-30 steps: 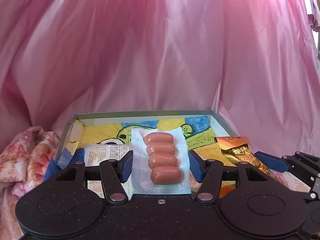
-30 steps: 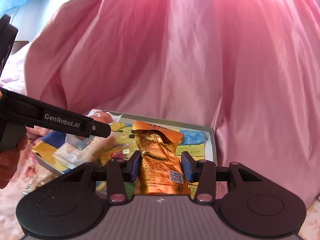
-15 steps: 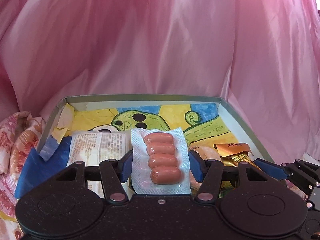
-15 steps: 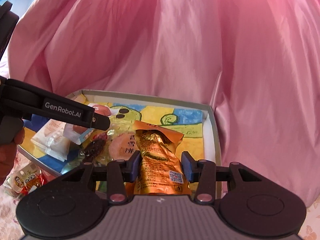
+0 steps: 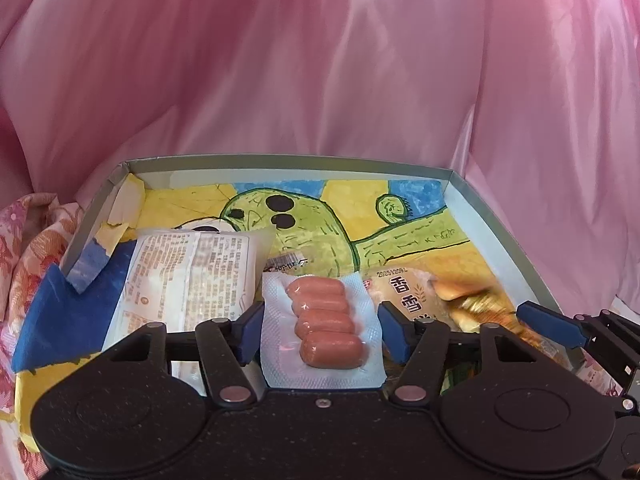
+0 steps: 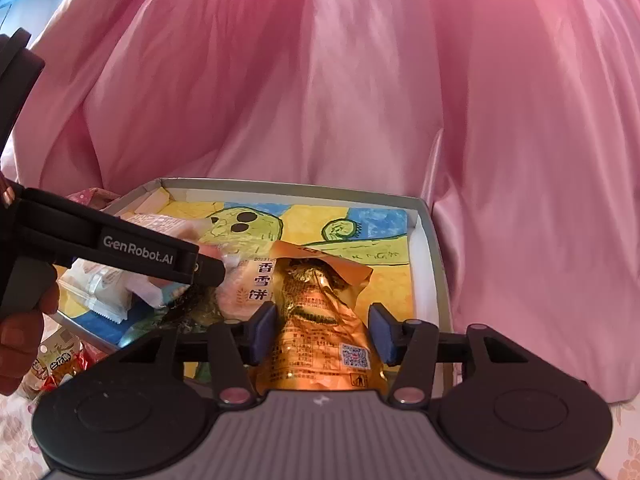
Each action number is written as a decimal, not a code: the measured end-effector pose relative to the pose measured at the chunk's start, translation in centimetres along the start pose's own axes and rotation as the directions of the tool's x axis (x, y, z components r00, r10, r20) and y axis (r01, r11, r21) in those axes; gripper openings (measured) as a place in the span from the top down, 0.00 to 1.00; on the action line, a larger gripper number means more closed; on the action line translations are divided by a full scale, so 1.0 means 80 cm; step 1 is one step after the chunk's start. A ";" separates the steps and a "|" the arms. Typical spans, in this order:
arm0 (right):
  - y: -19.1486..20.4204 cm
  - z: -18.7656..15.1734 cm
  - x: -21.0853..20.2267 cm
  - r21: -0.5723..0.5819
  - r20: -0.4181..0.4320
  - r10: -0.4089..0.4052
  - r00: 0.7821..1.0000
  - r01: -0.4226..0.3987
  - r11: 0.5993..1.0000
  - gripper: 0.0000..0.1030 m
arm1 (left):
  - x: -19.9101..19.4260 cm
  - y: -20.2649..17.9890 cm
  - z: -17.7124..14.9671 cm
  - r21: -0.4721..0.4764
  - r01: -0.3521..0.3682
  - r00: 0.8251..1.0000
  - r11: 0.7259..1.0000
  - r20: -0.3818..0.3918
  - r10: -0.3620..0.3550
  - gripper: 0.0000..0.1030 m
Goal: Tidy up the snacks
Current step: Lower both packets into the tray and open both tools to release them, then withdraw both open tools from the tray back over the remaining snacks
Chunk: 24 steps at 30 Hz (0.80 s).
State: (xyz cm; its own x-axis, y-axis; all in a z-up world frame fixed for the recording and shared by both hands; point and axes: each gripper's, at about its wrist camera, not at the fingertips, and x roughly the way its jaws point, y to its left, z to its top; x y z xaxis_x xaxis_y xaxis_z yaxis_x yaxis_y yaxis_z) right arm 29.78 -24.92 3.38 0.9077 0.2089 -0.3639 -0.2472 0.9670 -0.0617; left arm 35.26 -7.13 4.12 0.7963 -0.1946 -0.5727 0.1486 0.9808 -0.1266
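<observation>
A shallow box [image 5: 280, 159] with a cactus drawing on its floor lies in front of me. My left gripper [image 5: 322, 334] hangs low over its near side. A clear pack of small sausages [image 5: 326, 320] sits between the jaws, which are opening, and the blue pads still touch its edges. My right gripper [image 6: 322, 330] is over the right part of the box [image 6: 320, 190]. Its jaws are opening around a gold foil packet [image 6: 320, 308], with a thin gap at the right pad. In the left wrist view that packet [image 5: 476, 304] is blurred.
Inside the box lie a white printed packet [image 5: 188, 280] and a rice cracker pack [image 5: 404, 300]. A hand [image 6: 24, 320] holds the left gripper, with loose snack packs [image 6: 60, 364] below it outside the box. Pink sheeting [image 5: 320, 60] rises behind; floral cloth [image 5: 24, 248] lies at left.
Both grippers have come down and closer over the box, so more of its floor shows. The right jaws have spread away from the gold packet. The left pads have barely widened.
</observation>
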 end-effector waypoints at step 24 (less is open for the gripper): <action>0.003 0.011 -0.132 0.051 0.217 -0.053 0.975 0.042 0.998 0.00 | -0.143 -0.004 -0.010 -0.048 -0.022 0.969 0.999 0.243 0.033 0.05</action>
State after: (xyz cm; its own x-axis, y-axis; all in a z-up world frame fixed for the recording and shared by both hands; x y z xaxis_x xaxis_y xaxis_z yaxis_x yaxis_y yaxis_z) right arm 20.40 -26.78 8.02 0.9714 0.1845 -0.1496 -0.1909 0.9812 -0.0294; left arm 25.61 -5.22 10.06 0.9194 -0.1520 -0.3628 0.1023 0.9830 -0.1527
